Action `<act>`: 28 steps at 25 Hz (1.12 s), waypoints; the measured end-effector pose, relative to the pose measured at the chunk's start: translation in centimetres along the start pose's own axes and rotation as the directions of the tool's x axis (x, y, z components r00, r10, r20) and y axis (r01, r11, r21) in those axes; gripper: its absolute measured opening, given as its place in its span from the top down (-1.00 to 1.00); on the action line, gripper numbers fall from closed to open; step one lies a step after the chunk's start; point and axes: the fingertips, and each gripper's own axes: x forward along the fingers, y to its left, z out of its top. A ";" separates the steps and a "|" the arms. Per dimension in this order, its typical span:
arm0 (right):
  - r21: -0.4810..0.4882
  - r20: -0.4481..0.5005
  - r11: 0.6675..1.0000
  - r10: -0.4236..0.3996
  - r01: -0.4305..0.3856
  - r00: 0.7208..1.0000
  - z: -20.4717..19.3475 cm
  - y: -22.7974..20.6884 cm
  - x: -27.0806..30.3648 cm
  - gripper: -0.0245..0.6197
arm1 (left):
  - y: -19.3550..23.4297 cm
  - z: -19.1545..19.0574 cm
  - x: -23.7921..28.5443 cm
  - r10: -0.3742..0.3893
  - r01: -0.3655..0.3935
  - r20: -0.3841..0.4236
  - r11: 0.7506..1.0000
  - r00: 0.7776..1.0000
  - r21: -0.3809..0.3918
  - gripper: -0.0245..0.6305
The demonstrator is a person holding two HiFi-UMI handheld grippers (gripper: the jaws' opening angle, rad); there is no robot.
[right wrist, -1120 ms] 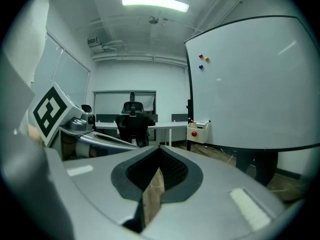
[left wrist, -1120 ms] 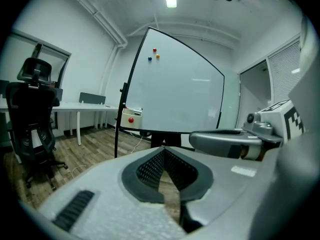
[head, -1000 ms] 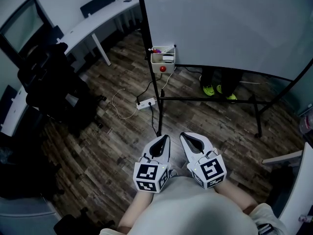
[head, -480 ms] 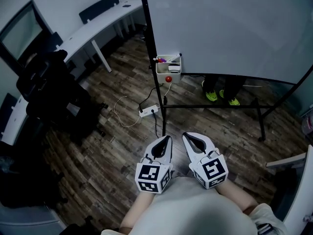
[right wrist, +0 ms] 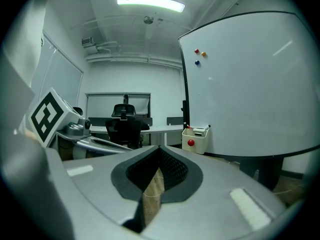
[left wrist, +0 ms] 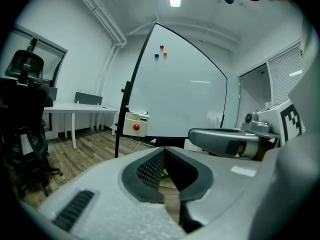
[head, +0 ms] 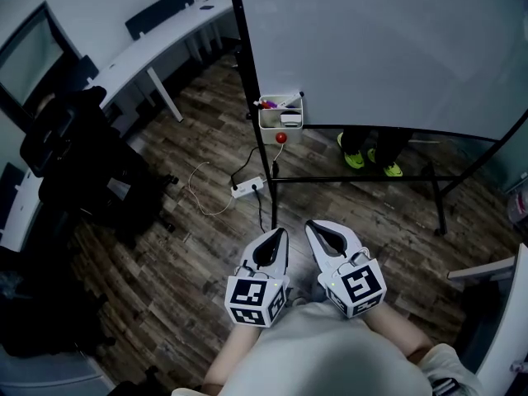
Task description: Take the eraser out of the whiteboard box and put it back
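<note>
The white whiteboard box (head: pixel 279 115) hangs on the left post of the whiteboard (head: pixel 396 40), a red round magnet (head: pixel 280 137) on its front. The eraser (head: pixel 289 120) lies in it beside some markers (head: pixel 269 103). My left gripper (head: pixel 281 232) and right gripper (head: pixel 310 226) are held side by side low in the head view, well short of the box, both shut and empty. The left gripper view shows the box (left wrist: pixel 135 125) ahead at left beyond the left gripper (left wrist: pixel 162 150). In the right gripper view the box (right wrist: pixel 195 139) is ahead at right beyond the right gripper (right wrist: pixel 160 148).
A black office chair (head: pixel 82 163) and a curved white desk (head: pixel 157 40) stand at the left. A power strip (head: pixel 247 186) with a cable lies on the wood floor by the whiteboard stand (head: pixel 355 180). A person's yellow-green shoes (head: pixel 367 157) show behind the board.
Both grippers have moved together toward the whiteboard, and the box now sits slightly lower and nearer in the head view. The jaws have stayed as they were.
</note>
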 end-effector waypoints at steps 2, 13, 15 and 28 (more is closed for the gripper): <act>-0.002 0.003 1.000 0.010 -0.010 1.000 0.0 -0.5 0.7 0.90 | 0.5 0.2 0.7 0.008 -0.008 0.003 1.000 1.000 -0.003 0.93; -0.049 0.020 0.997 0.055 -0.054 0.998 2.1 -6.2 5.7 0.90 | 3.1 2.7 7.0 0.047 -0.047 0.013 0.999 0.999 -0.004 0.93; -0.054 0.020 0.997 0.057 -0.056 0.998 2.4 -7.3 6.5 0.90 | 3.4 3.4 8.2 0.048 -0.048 0.017 0.999 0.999 -0.005 0.92; -0.092 -0.022 0.992 0.087 -0.089 0.996 3.7 -13.6 11.0 0.90 | 4.9 6.4 14.6 0.086 -0.086 0.016 0.996 0.996 -0.024 0.92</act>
